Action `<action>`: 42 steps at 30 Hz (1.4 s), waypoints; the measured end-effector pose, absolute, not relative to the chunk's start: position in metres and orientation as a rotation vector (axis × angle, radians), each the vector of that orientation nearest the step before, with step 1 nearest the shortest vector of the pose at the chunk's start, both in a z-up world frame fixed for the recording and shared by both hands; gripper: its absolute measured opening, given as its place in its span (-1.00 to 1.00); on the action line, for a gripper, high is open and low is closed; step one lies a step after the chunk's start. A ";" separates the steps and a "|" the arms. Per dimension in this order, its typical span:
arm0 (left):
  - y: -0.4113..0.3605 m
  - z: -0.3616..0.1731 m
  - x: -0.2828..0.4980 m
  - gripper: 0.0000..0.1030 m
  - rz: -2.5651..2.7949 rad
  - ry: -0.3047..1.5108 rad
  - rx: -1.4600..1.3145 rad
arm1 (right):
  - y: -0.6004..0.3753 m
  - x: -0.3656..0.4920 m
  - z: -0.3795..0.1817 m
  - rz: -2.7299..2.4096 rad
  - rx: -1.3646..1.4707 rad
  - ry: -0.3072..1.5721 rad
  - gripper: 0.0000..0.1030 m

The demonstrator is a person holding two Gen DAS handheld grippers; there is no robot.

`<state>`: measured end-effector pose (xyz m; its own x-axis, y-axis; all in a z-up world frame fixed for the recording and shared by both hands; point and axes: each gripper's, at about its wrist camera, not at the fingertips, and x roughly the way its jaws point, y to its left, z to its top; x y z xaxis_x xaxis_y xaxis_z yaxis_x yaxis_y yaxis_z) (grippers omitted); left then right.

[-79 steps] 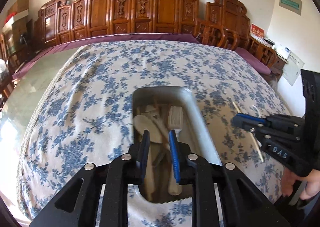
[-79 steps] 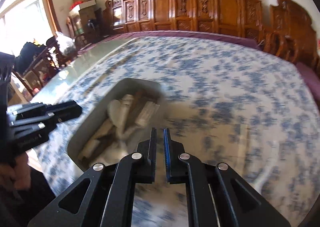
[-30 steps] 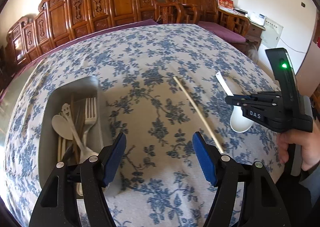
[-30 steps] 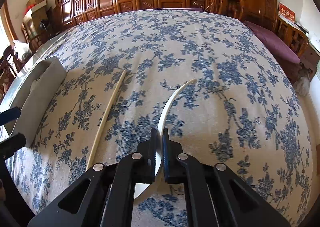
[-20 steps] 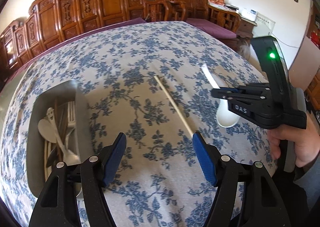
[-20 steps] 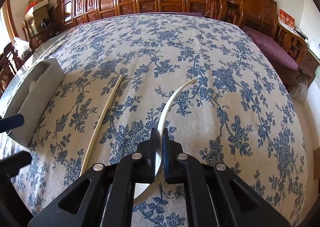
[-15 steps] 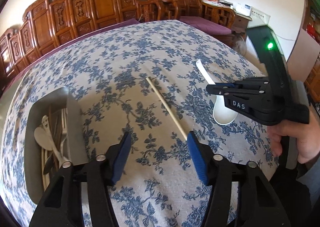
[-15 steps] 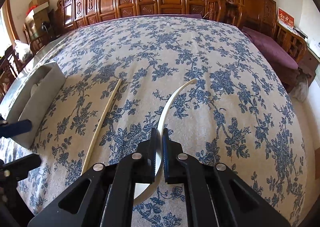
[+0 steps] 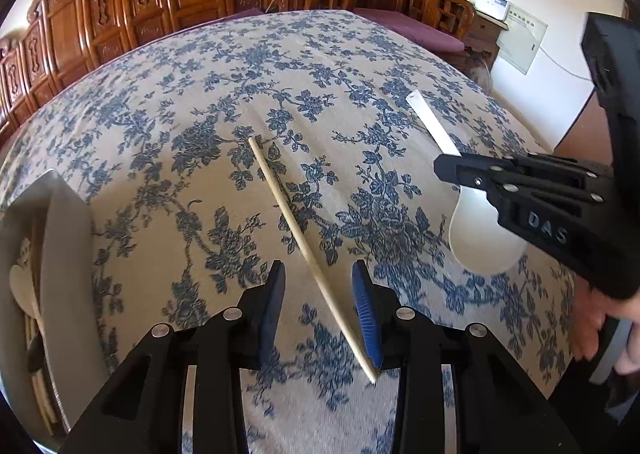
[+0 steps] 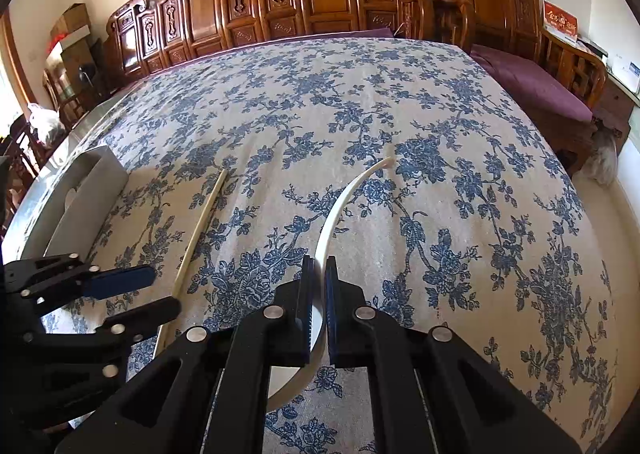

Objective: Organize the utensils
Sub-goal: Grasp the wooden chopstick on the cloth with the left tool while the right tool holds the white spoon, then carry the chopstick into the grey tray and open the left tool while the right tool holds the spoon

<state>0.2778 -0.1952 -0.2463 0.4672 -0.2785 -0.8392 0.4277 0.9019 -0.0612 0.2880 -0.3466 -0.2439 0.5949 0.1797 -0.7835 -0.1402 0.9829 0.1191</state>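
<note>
On the floral-clothed tabletop [image 9: 320, 65], the left tool [image 9: 318, 296] sits spread wide astride the chopstick [image 9: 304, 250], while the right tool [image 10: 318, 294] is clenched on the white spoon [image 9: 480, 242], right of the utensil tray [image 9: 66, 254].

Your table [image 9: 320, 65] fills most of both views, covered edge to edge by a cream cloth printed with blue flowers. In the left wrist view, a pale chopstick [image 9: 298, 232] lies on the cloth, running diagonally from the centre of the frame down toward the lower middle. A white spoon [image 9: 476, 238] is at the right of the frame, handle pointing to the upper middle; you cannot tell whether its bowl touches the cloth. A grey tray [image 9: 66, 254] sits on the cloth at the left edge, with utensils inside. In the right wrist view, the tray is at centre left, well apart from the spoon.
</note>
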 end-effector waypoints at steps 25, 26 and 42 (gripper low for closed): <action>-0.153 -0.244 0.262 -0.92 -0.367 1.004 0.169 | -0.322 0.284 -0.241 0.251 0.033 0.914 -0.87; -0.151 -0.242 0.260 -0.92 -0.366 1.001 0.166 | -0.321 0.283 -0.240 0.254 0.033 0.913 -0.87; -0.113 -0.200 0.230 -0.92 -0.335 0.923 0.108 | -0.304 0.275 -0.232 0.306 0.036 0.895 -0.87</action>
